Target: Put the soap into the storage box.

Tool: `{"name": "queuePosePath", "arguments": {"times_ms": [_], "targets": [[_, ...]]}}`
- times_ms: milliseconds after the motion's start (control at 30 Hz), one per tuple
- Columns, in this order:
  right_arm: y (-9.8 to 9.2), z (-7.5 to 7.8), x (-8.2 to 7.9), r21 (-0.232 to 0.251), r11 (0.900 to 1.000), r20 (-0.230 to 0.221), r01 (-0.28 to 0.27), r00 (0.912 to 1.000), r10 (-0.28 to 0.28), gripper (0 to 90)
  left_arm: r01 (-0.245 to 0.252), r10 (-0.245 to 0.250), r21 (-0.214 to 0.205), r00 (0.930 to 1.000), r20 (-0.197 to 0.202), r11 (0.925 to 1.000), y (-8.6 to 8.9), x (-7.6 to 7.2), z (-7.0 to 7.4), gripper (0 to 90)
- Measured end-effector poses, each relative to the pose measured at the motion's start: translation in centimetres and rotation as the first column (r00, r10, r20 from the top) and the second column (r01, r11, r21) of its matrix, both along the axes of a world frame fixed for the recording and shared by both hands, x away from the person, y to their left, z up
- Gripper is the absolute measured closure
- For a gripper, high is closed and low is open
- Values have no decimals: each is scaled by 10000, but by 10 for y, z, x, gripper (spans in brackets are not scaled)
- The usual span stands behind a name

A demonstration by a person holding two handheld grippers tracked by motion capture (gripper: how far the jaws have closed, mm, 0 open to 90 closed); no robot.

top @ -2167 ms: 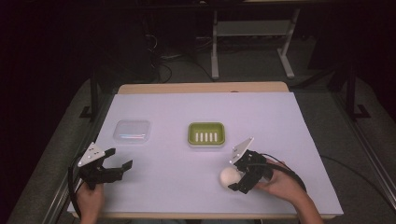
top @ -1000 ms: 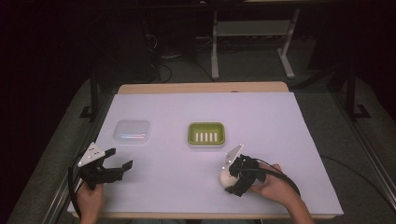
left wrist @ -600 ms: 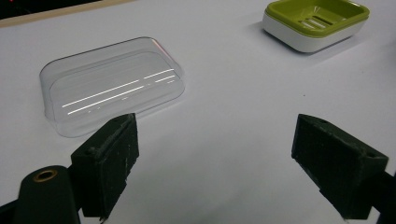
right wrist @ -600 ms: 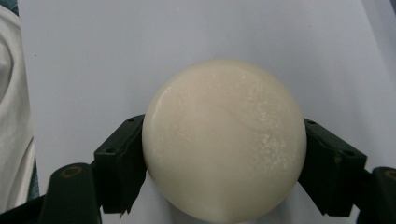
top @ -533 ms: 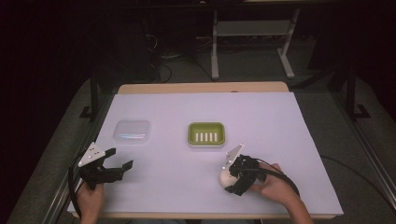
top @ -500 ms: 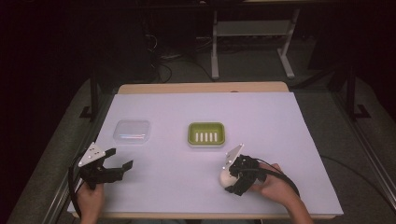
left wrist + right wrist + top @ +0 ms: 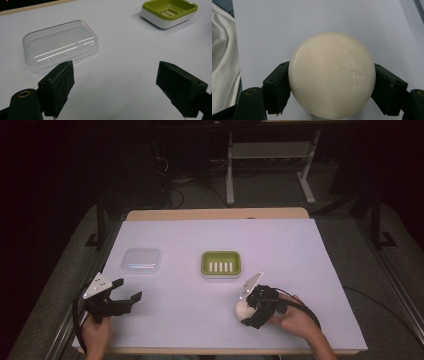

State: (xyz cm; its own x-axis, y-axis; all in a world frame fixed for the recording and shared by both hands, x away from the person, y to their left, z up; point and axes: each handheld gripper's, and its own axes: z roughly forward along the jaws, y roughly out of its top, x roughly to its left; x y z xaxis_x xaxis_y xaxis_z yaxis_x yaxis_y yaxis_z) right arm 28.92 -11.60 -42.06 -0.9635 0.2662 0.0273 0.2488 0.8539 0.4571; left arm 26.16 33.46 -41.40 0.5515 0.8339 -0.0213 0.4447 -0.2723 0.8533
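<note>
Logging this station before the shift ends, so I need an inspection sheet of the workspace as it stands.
Surface: white table, bare around the items.
Job's things: round cream soap near the front edge; green soap dish mid-table, nothing in it; clear lid left of the dish, lying flat.
Clutter: nothing seen.
Grippers: right claw has just been closing, pads pressed on the soap; left claw open over bare table.
Cables: black cable loops from the right claw.
Surroundings: dark floor, metal frame behind the table.
</note>
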Motion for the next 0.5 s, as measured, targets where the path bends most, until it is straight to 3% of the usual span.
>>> {"name": "queuePosePath", "arguments": {"times_ms": [500], "targets": [[-1, 22, 14, 440, 9990, -28, -36, 10000, 37, 239, -35, 35, -55, 10000, -15, 10000, 0, 0, 0, 145]]}}
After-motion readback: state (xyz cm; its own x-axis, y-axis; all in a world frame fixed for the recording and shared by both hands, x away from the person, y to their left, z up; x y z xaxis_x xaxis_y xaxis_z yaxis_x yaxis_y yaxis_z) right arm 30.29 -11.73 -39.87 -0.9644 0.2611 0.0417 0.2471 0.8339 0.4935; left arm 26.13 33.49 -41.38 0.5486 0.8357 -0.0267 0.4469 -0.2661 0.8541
